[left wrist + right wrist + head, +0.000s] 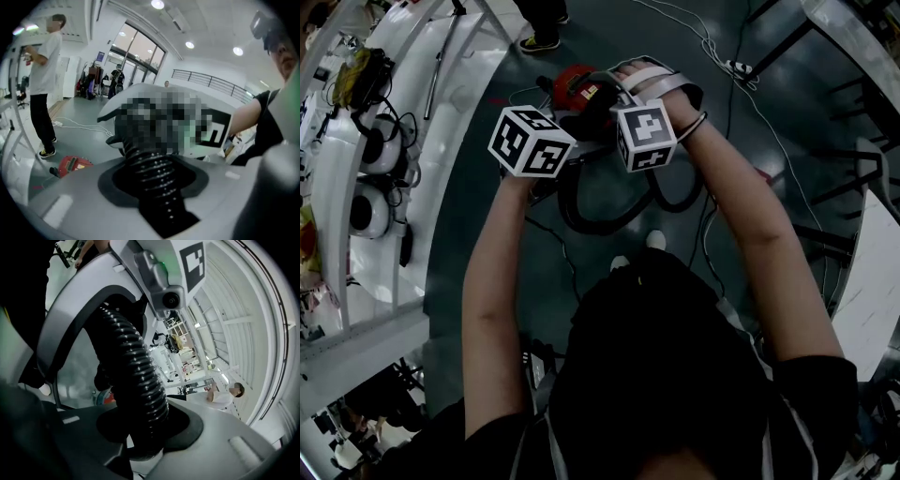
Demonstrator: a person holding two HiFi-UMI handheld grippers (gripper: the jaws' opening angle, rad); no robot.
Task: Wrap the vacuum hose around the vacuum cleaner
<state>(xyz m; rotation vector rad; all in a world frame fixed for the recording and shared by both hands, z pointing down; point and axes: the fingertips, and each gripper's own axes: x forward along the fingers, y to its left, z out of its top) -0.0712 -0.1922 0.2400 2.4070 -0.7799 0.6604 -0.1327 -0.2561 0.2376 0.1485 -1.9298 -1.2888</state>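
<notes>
Beyond the left gripper's (pixel 157 187) jaws the vacuum hose (pixel 152 164) vanished under a blurred patch; past the right gripper's (pixel 140 427) jaws it ran behind the left gripper; ahead of both jaws — the vacuum cleaner (pixel 575 89), mostly hidden by marker cubes (pixel 530 141).

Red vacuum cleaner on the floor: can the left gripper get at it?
Probably not yet: the left gripper is shut on the black hose, so it is occupied, though only bare floor lies before the red vacuum cleaner.

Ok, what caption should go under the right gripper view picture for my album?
The right gripper clamps the ribbed black vacuum hose, which curves upward from its jaws.
</notes>
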